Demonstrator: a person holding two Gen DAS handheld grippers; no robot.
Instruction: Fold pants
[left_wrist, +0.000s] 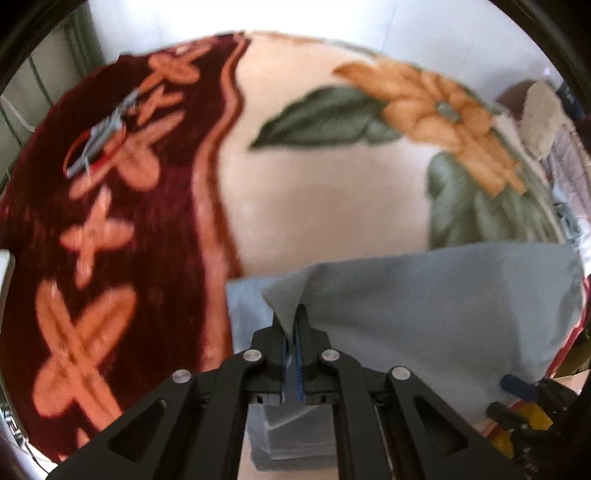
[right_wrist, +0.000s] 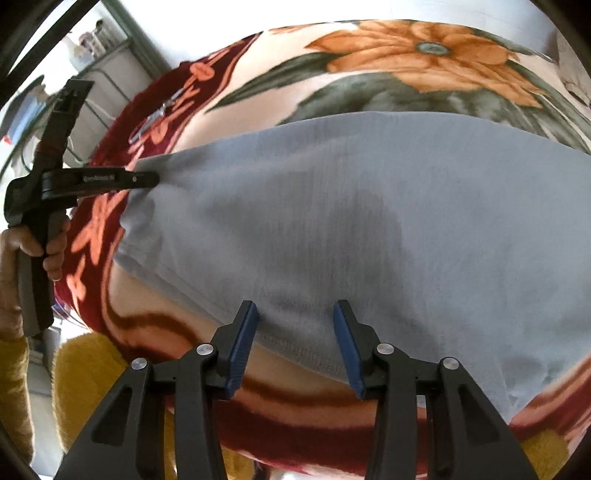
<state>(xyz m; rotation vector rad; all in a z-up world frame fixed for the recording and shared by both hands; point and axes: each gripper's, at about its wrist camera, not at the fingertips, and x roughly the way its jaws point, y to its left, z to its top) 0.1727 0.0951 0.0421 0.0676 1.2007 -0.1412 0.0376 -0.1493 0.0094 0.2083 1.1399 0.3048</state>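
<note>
We see the grey pants (right_wrist: 332, 221) lying on the flowered blanket (left_wrist: 314, 203), the left gripper (left_wrist: 293, 325) with jaws pinched on their left corner, the right gripper (right_wrist: 295, 325) with jaws half open over their near hem.

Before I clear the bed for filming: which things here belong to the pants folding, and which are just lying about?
Job:
grey pants
left gripper, shut on a pants corner
right gripper, open over the hem

Lying about:
floral blanket
clothes hanger
</note>
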